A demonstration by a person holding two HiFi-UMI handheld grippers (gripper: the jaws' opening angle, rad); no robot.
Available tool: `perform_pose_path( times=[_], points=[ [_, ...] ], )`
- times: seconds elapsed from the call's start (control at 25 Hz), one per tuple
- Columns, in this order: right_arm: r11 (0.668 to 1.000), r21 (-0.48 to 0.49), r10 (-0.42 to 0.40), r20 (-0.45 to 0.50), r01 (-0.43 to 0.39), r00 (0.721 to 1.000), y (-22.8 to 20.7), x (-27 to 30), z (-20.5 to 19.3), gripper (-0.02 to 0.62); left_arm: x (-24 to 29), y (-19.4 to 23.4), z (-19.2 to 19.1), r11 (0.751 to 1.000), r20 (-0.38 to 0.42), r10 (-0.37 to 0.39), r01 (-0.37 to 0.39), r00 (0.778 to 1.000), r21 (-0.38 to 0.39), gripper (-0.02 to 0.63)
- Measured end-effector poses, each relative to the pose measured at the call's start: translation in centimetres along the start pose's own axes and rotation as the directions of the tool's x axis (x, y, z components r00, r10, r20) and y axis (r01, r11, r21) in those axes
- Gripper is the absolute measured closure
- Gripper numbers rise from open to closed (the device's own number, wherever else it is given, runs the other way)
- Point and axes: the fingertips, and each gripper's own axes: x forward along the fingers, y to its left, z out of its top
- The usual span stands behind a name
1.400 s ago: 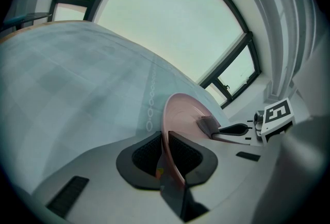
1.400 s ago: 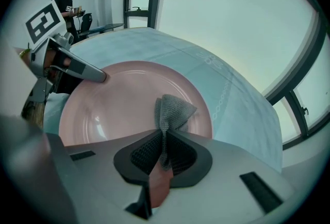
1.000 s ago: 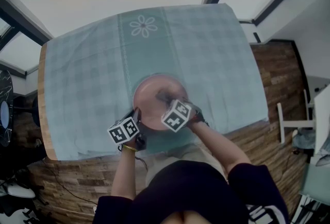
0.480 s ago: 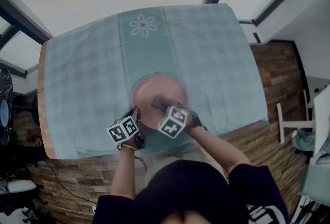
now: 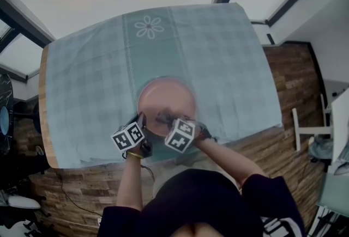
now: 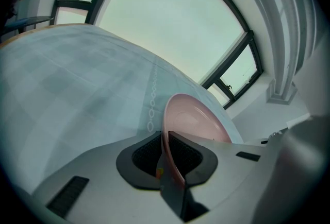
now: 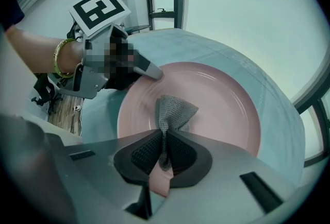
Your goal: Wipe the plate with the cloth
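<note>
Since a second ago, our right claw (image 7: 164,141), clamped on the grey knitted cloth (image 7: 174,112), has slid toward the near edge of the pink plate (image 7: 221,99), which sits on the counter (image 5: 92,78). Only the left gripper view shows our left claw (image 6: 166,152) pinching the plate's rim. Overhead, the cloth seems a dark smear.

Pinching a grey cloth (image 7: 175,112) tight in the jaws of the right gripper (image 7: 164,158), with its fanned end lying on the pink plate (image 7: 227,109). Clamping the plate's far-left rim with the left gripper (image 7: 153,71). Beneath, a teal checked tablecloth (image 7: 281,115).
</note>
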Motion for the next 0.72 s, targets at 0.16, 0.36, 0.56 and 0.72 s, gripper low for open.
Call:
perform_pose_path(
  times=[0.16,0.36,0.56,0.72],
  points=[
    [1.000,-0.009,0.015,-0.005,-0.015,1.000,1.0,0.0,-0.3,0.563,0.0,0.1,0.0,1.000,0.001,0.004,-0.004,1.000,0.002,0.551],
    [0.999,-0.012,0.041,-0.006,-0.041,0.999,1.9,-0.4,-0.6,0.563,0.0,0.1,-0.1,1.000,0.000,0.007,-0.007,1.000,-0.001,0.551],
    [0.997,-0.017,0.078,0.001,-0.078,0.997,2.6,-0.9,-0.3,0.563,0.0,0.1,-0.1,1.000,0.000,0.010,-0.010,1.000,-0.001,0.552],
    [0.997,-0.008,0.083,0.045,-0.082,0.996,2.6,-2.0,0.3,0.563,0.0,0.1,-0.1,1.000,0.000,0.011,-0.011,1.000,0.001,0.552]
  ],
)
